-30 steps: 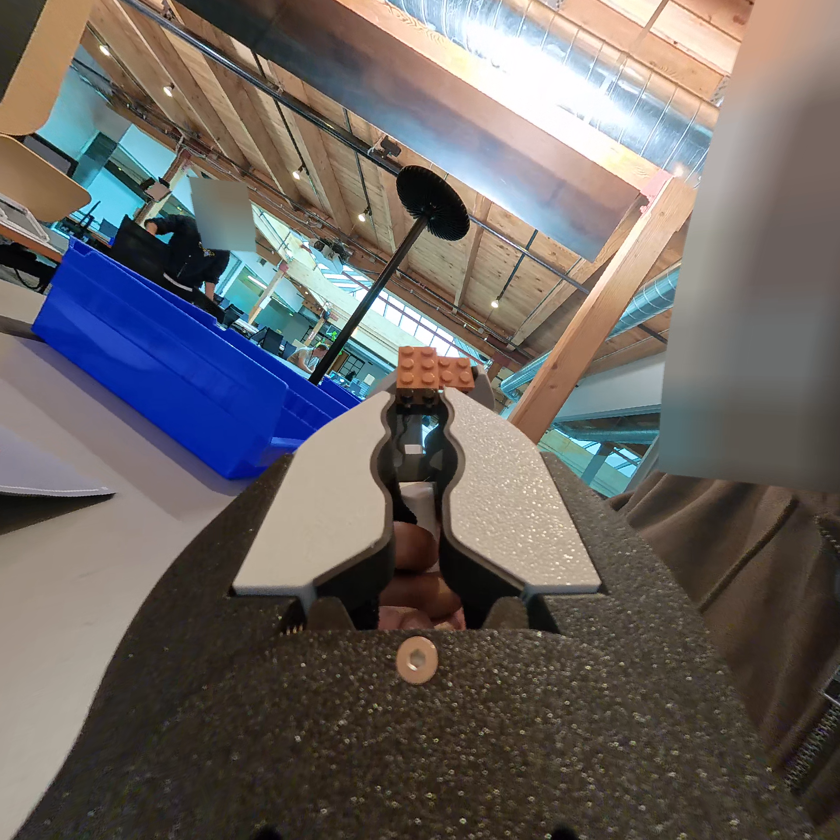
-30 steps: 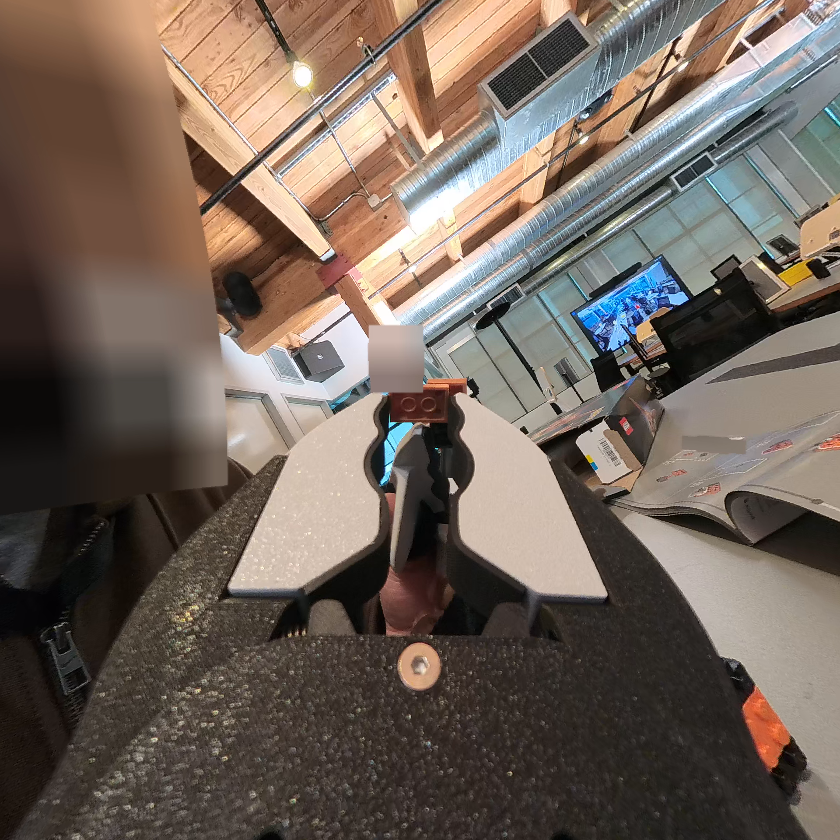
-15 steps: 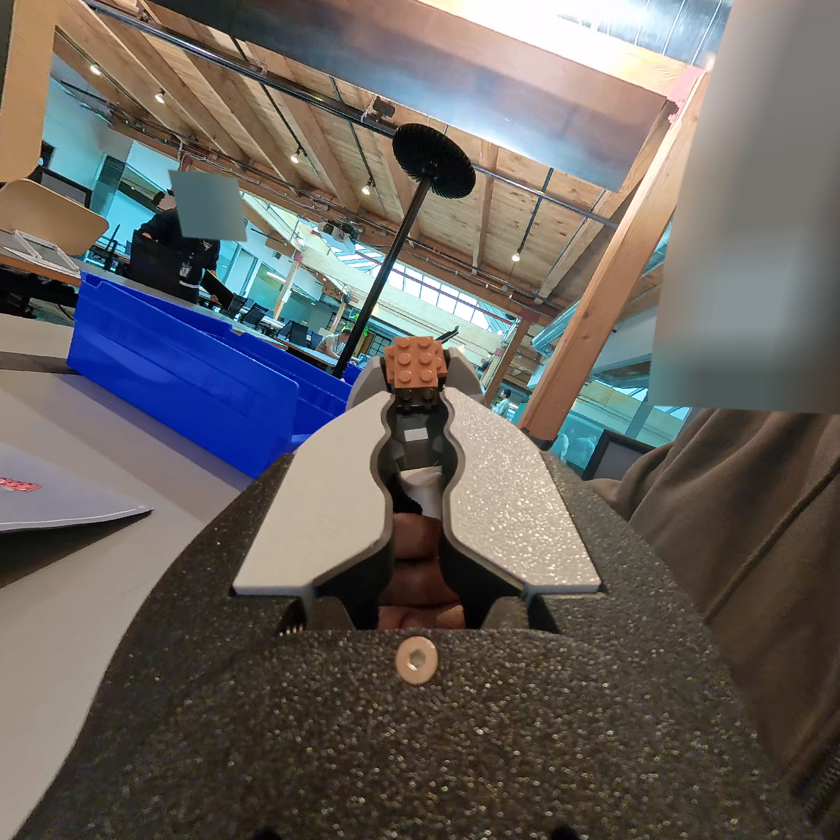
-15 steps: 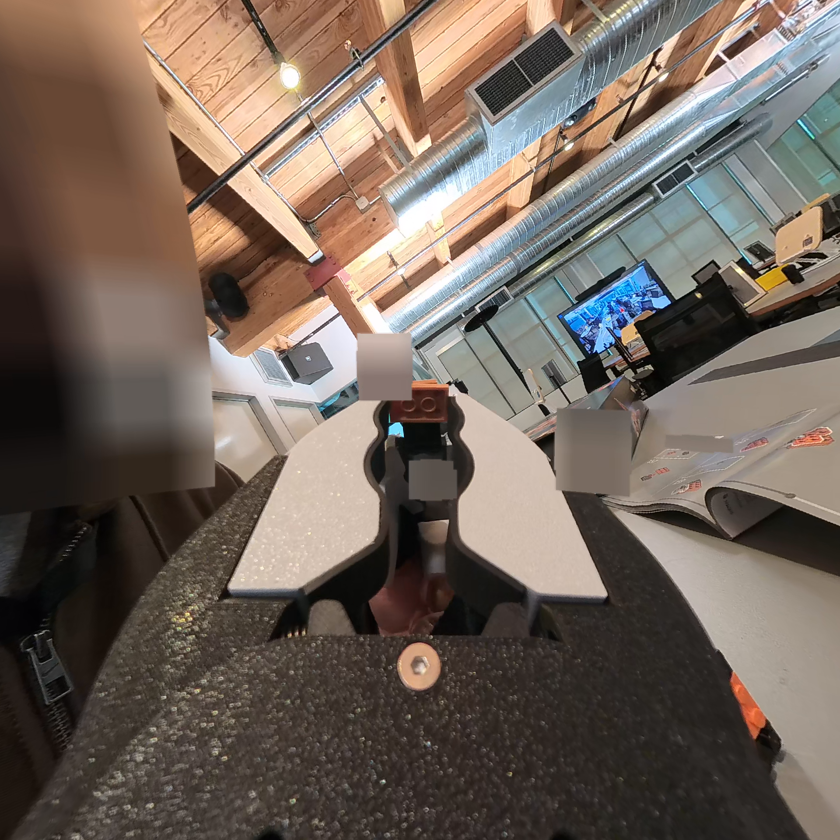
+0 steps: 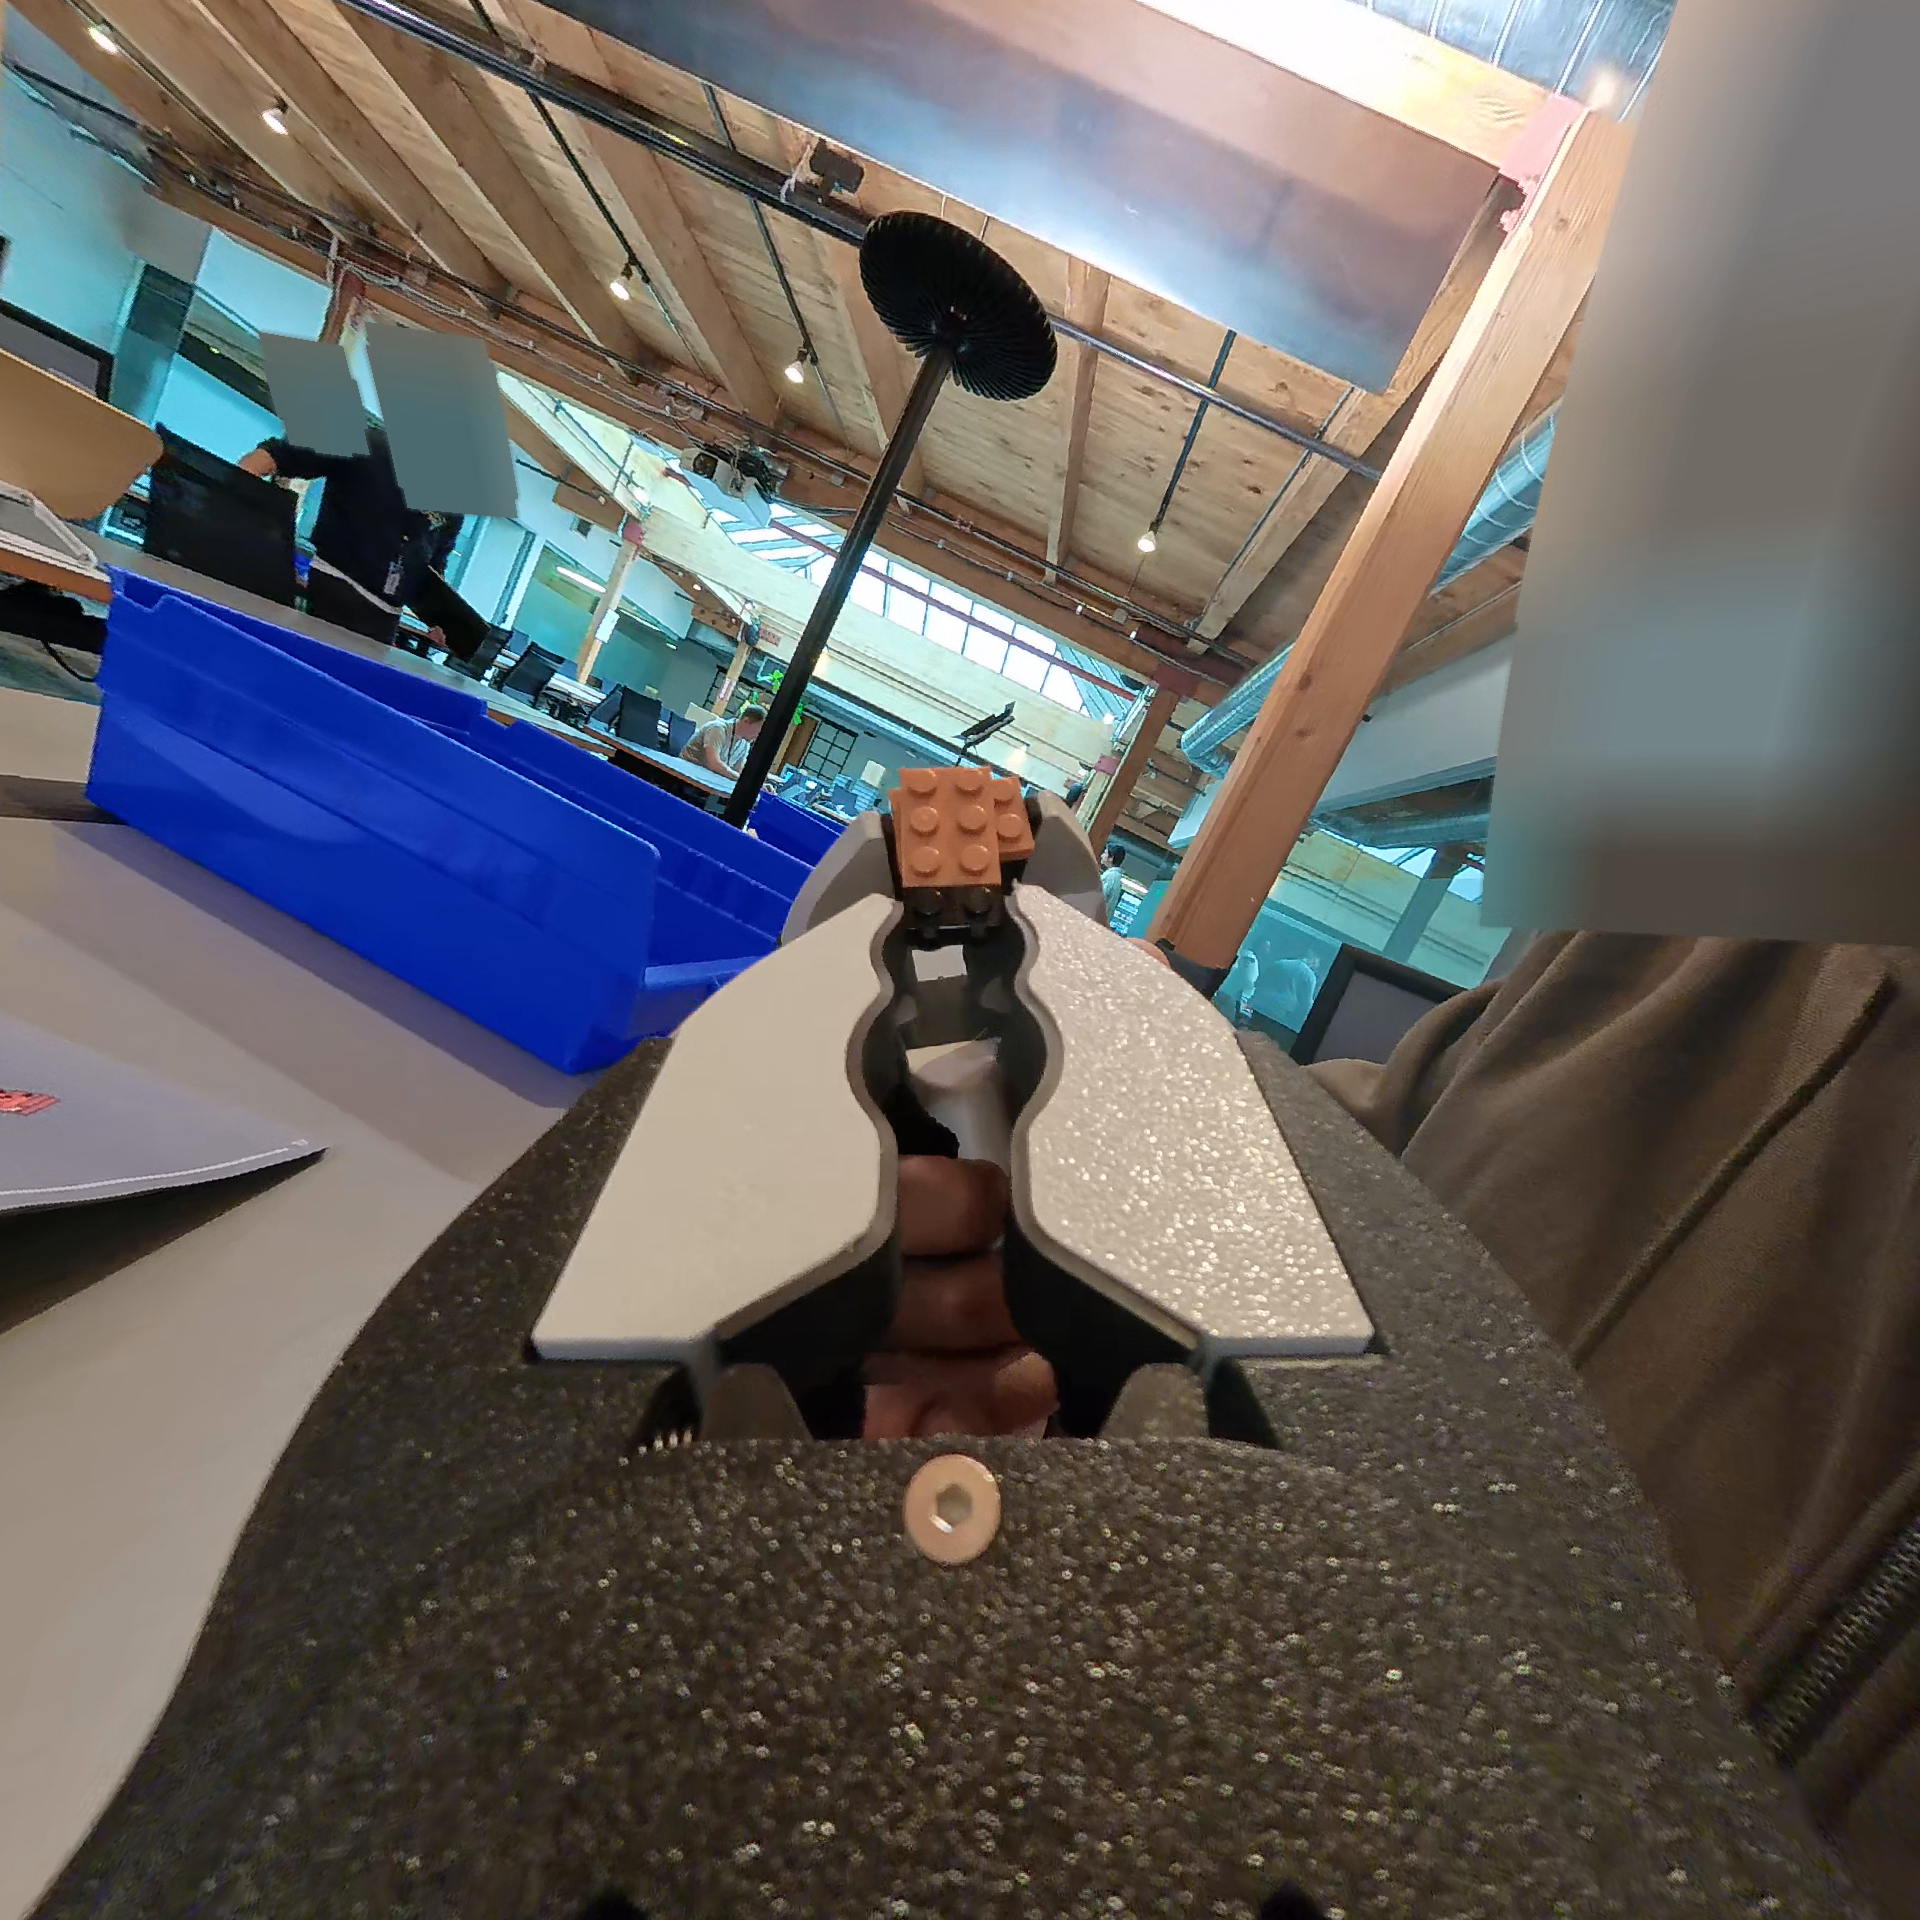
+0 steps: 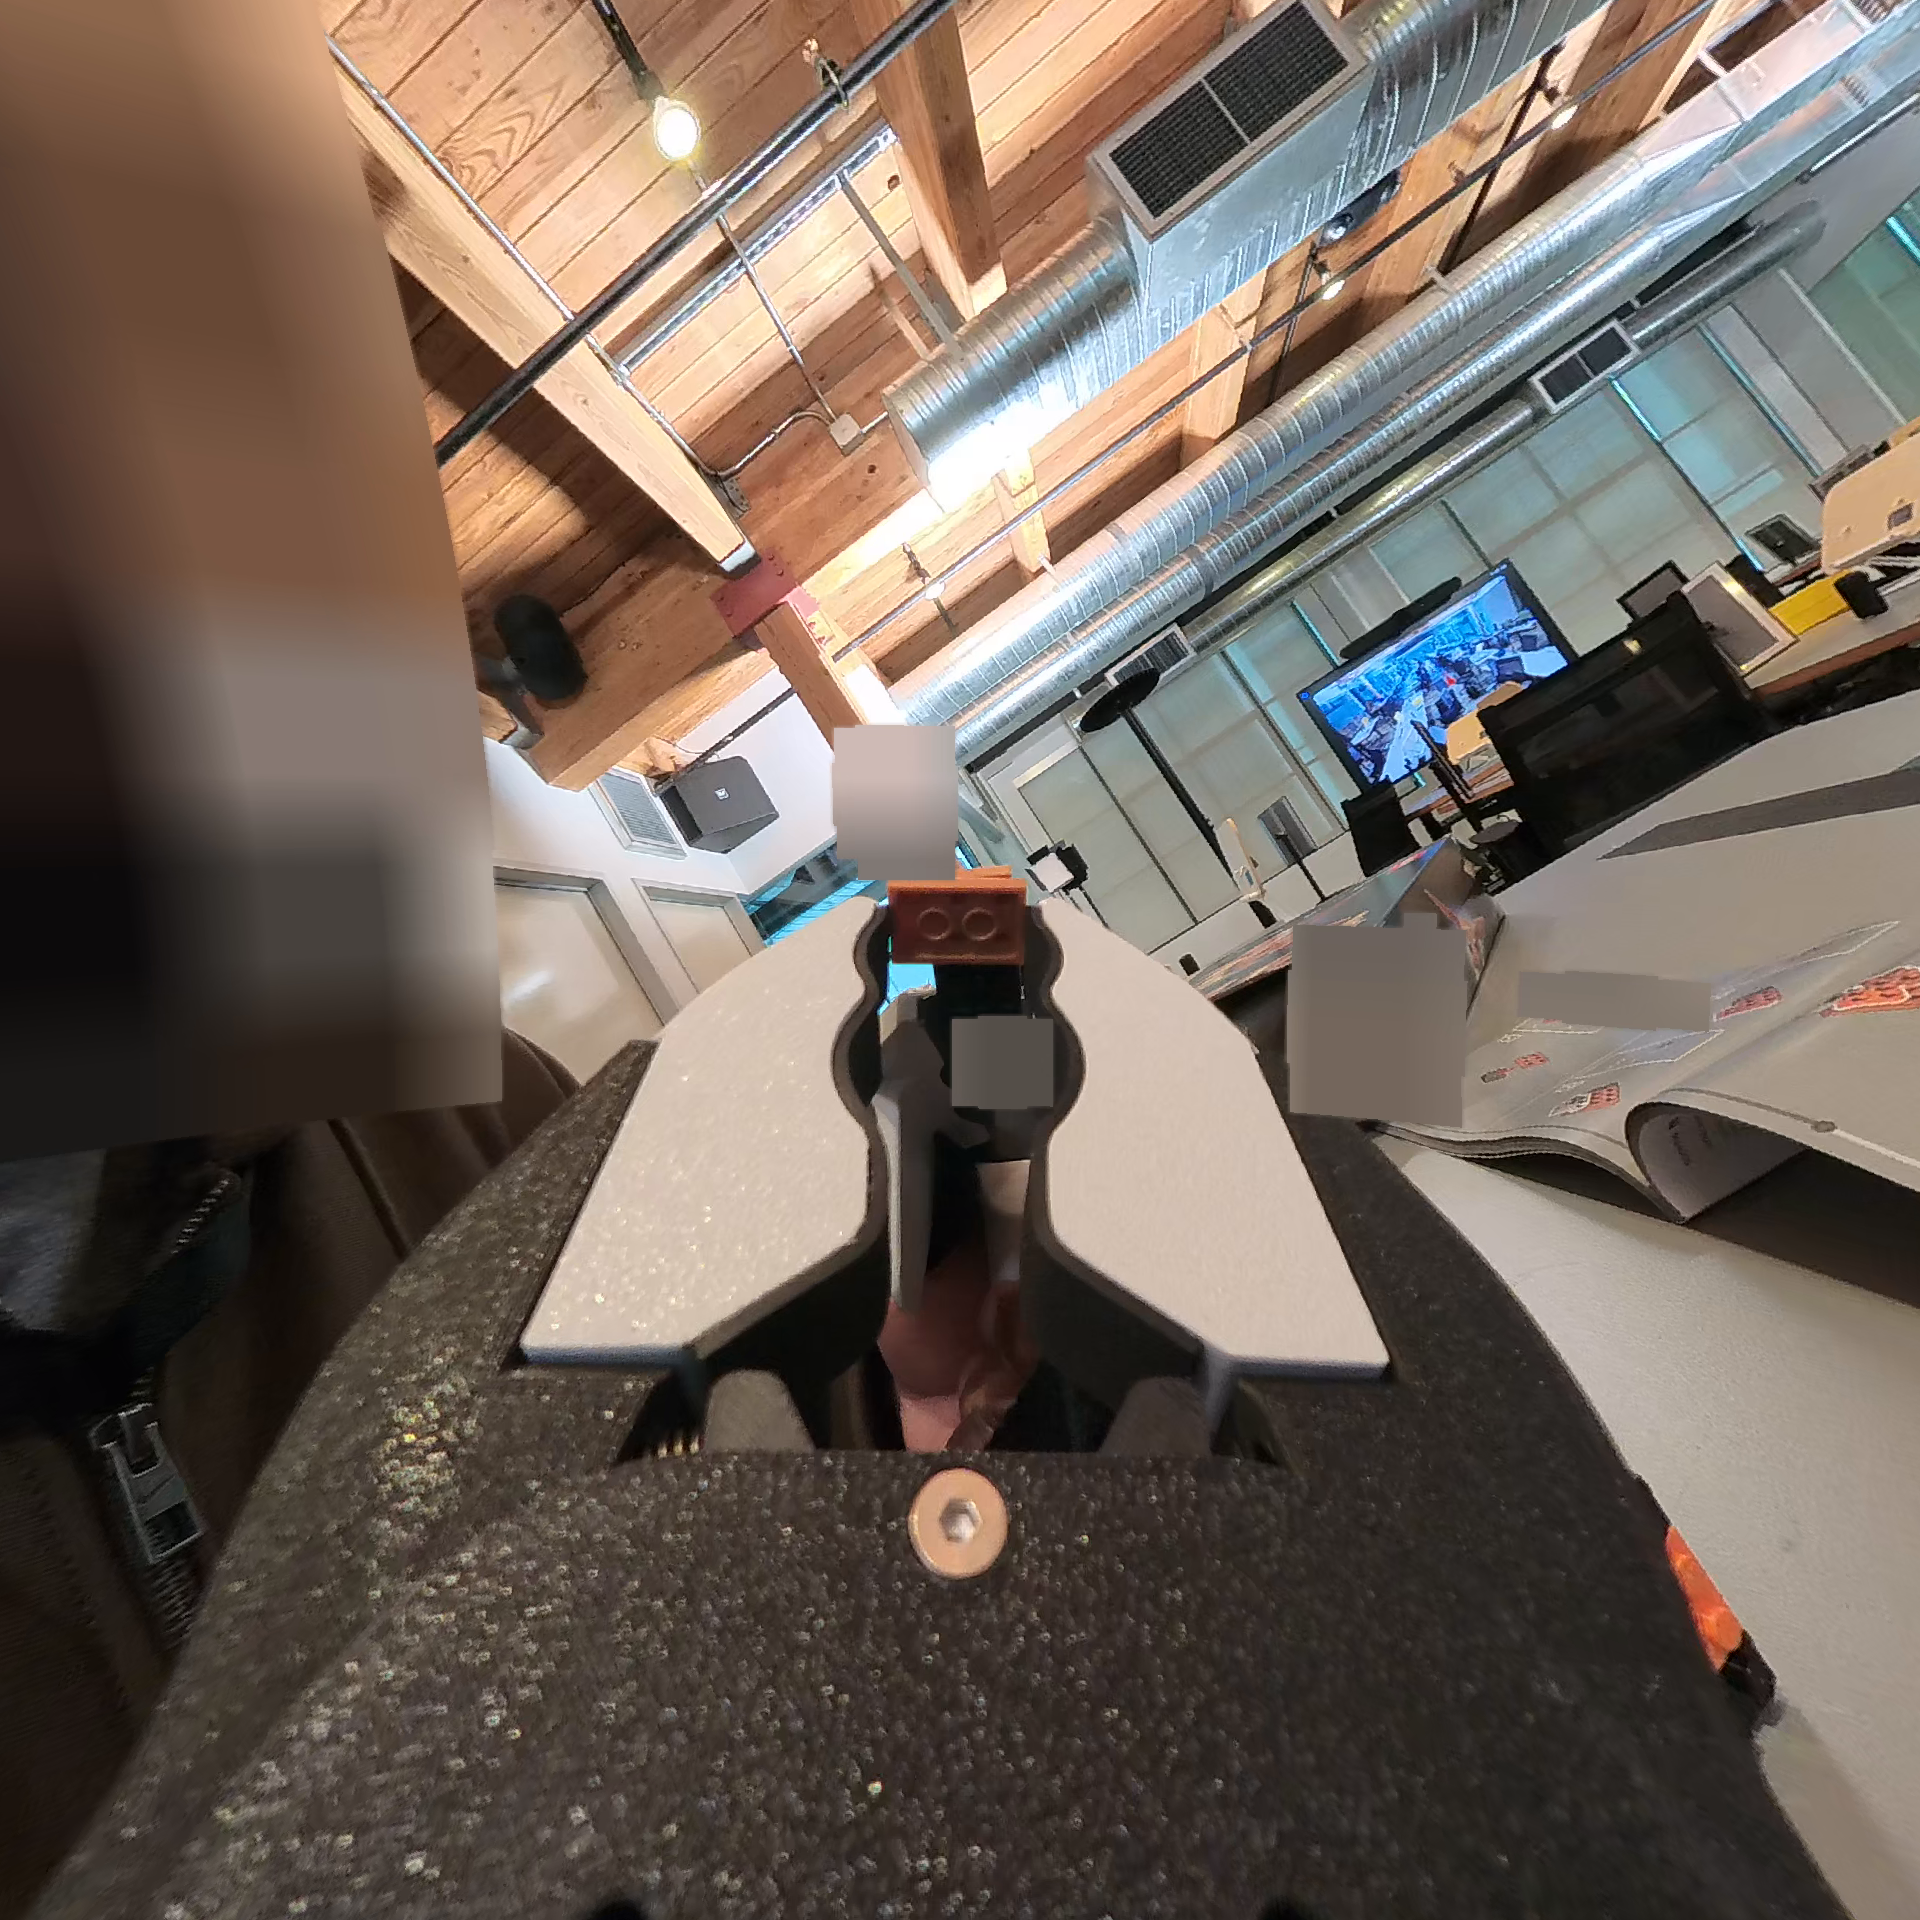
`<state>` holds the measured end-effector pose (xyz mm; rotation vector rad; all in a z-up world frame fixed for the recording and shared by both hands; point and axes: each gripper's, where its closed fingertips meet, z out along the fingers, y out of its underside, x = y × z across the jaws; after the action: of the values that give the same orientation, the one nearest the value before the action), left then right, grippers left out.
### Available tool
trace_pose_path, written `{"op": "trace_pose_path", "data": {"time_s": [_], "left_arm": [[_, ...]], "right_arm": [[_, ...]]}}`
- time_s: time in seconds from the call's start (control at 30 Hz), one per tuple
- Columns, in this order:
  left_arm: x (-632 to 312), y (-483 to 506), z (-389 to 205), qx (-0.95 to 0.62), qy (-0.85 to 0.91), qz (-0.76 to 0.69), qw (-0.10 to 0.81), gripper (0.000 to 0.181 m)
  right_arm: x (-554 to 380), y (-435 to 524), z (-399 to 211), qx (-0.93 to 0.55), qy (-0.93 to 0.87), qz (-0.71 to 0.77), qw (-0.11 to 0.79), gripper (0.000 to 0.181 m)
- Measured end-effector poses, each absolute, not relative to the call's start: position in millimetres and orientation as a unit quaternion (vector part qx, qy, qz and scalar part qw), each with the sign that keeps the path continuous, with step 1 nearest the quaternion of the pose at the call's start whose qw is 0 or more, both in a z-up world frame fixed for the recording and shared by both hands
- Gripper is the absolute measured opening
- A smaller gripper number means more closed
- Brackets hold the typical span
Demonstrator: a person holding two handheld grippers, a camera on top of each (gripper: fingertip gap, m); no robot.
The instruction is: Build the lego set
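Left wrist view: left gripper (image 5: 956,914) clamped on black brick carrying brown plate (image 5: 951,840), now rotated squarer; right gripper (image 6: 961,940) clamped on the assembly; joining apparently continues.

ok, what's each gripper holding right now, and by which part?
Both grip one small lego stack. The left gripper pinches its black bottom piece, orange-brown plate above the tips. The right gripper clamps the reddish-brown plate, underside toward its camera.
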<state>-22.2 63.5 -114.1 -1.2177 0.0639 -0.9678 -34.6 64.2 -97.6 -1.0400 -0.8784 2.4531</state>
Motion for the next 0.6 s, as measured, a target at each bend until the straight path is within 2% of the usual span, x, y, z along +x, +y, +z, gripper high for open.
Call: {"op": "trace_pose_path", "data": {"time_s": [0.6], "left_arm": [[-19.4,65.6,-120.5,-0.577,0.053,-0.403,0.708,0.017]], "right_arm": [[-34.3,63.1,-100.7,-0.371,-0.337,0.847,0.177,0.024]]}}
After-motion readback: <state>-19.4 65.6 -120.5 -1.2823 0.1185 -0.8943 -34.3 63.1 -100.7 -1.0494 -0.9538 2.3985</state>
